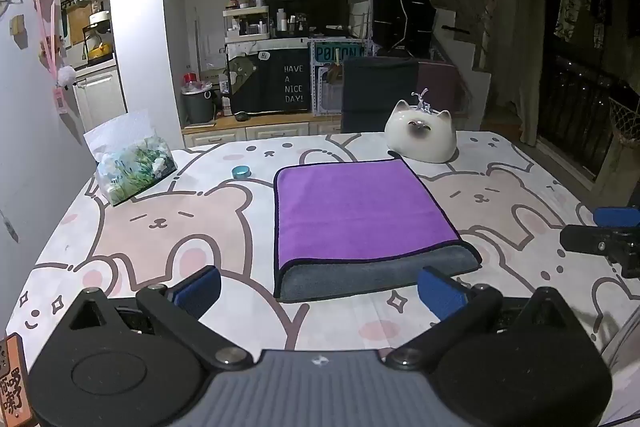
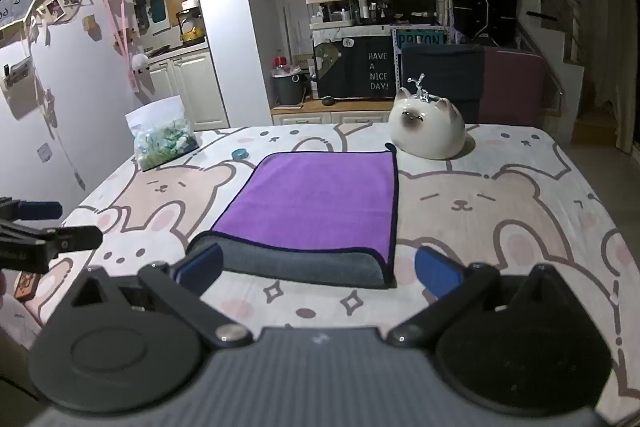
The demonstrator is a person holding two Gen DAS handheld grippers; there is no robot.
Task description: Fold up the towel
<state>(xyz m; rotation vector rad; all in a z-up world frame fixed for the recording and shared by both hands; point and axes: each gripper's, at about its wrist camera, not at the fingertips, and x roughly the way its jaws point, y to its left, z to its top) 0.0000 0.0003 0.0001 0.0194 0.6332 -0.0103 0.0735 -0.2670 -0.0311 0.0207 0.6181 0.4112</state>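
A purple towel point(image 1: 356, 211) with a grey underside lies folded flat on the table, its near edge rolled so the grey side shows; it also shows in the right wrist view point(image 2: 320, 203). My left gripper point(image 1: 320, 293) is open and empty, just short of the towel's near edge. My right gripper point(image 2: 318, 273) is open and empty, its left fingertip point(image 2: 202, 265) in front of the towel's near left corner. Each gripper shows in the other's view: the right one point(image 1: 600, 239) and the left one point(image 2: 40, 227).
The table has a bear-print cloth point(image 1: 168, 227). A white cat-shaped ceramic point(image 1: 420, 139) stands just behind the towel's far right corner. A tissue pack point(image 1: 128, 167) and a small teal cap point(image 1: 241, 171) sit at the back left. A wall runs along the left.
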